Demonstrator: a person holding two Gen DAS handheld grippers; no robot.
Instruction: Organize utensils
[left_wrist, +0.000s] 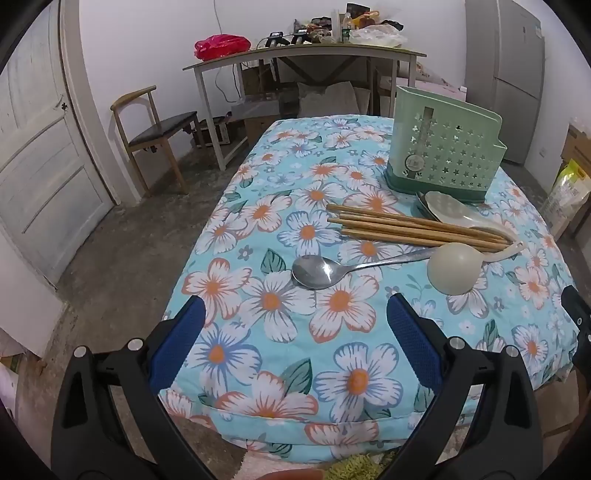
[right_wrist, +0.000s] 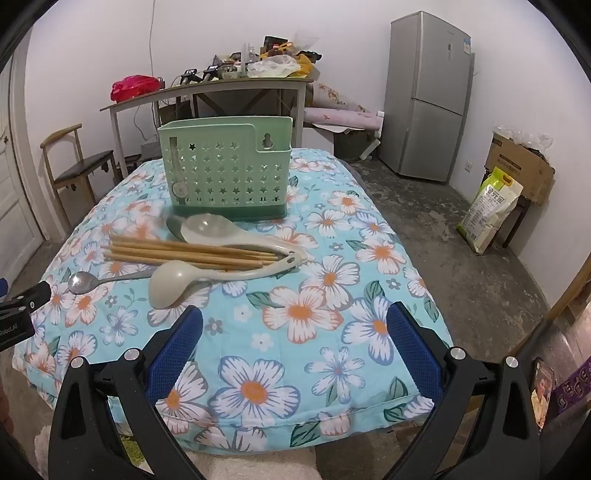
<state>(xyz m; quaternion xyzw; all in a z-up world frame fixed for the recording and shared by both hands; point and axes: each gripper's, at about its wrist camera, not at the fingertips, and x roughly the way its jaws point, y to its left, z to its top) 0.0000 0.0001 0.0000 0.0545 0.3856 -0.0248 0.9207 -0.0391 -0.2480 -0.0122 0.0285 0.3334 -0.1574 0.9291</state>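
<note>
Wooden chopsticks (right_wrist: 188, 253), steel spoon (left_wrist: 325, 271), cream plastic ladle (right_wrist: 192, 278) lie at six o'clock from green perforated plastic caddy (right_wrist: 225, 173); left tongs (left_wrist: 295, 314) and right tongs (right_wrist: 295, 319) gape empty.

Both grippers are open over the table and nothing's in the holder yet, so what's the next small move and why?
Probably ease the left gripper forward and down to the metal spoon. It lies nearest those open jaws, apart from the chopsticks, and the green holder looks empty.
</note>
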